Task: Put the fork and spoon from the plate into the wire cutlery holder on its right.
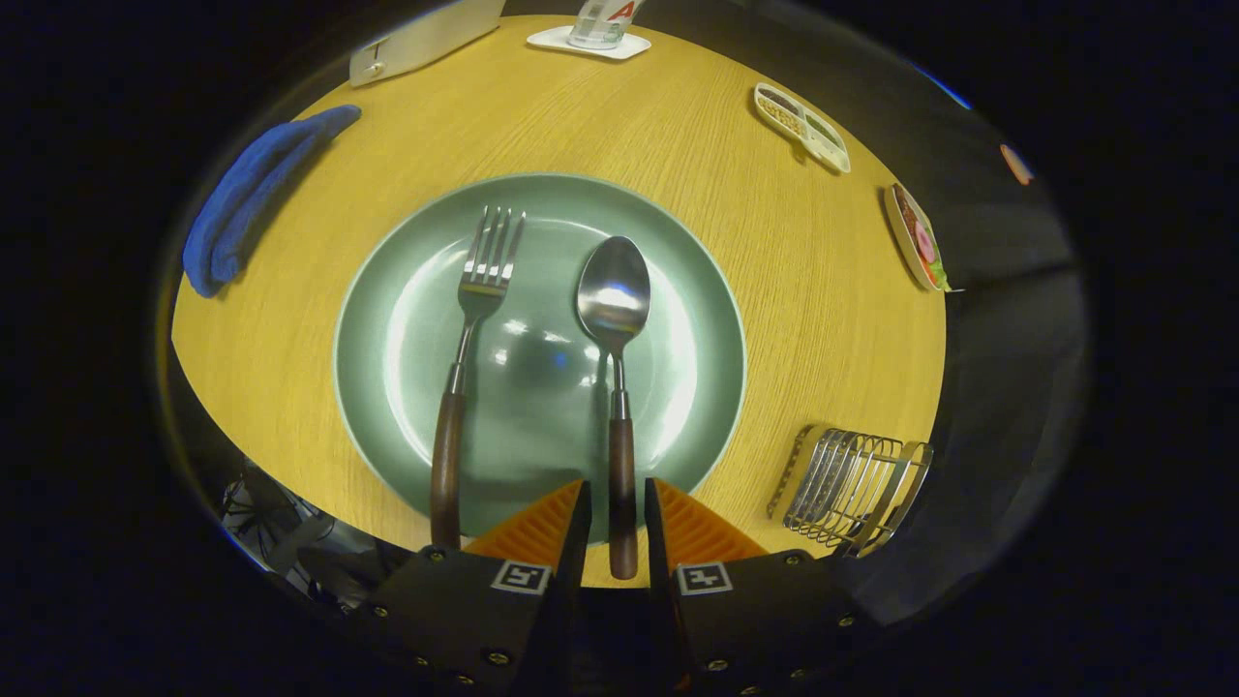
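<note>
Our gripper (617, 508) fingers narrowly straddle the spoon (616, 387)'s wooden handle, not visibly pressing; stiff, light, slippery — we grip there.

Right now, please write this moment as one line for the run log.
gripper: open, fingers astride spoon handle, no press seen | fork: on plate | wire cutlery holder: empty, right of plate

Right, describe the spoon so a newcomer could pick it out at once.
Start at the round green plate in the middle of the yellow wooden table. Two utensils with dark wooden handles lie side by side on it; the spoon is the one nearer the wire cutlery holder. Unlike the tined fork, it has an oval bowl, and its handle lies between the fingers of the gripper.
</note>
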`<state>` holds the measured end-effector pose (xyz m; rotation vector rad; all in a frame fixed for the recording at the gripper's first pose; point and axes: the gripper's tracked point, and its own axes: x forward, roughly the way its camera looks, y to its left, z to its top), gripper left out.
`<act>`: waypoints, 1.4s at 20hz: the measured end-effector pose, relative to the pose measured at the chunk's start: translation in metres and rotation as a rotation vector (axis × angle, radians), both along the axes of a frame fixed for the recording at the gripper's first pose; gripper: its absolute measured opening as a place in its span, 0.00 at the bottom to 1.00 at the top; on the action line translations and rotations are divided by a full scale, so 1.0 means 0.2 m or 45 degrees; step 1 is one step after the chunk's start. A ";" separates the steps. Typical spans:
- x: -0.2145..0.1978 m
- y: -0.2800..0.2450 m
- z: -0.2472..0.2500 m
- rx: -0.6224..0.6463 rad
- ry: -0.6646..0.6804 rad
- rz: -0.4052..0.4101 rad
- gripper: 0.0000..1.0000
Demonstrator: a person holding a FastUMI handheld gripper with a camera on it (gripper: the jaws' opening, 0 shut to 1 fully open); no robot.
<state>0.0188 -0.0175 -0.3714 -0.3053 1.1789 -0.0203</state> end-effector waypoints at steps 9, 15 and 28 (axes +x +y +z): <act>0.03 0.03 0.07 -0.013 -0.106 -0.032 0.04; 0.02 0.01 0.23 0.013 -0.236 -0.115 0.05; -0.30 -0.43 0.50 0.074 -0.318 -0.624 0.04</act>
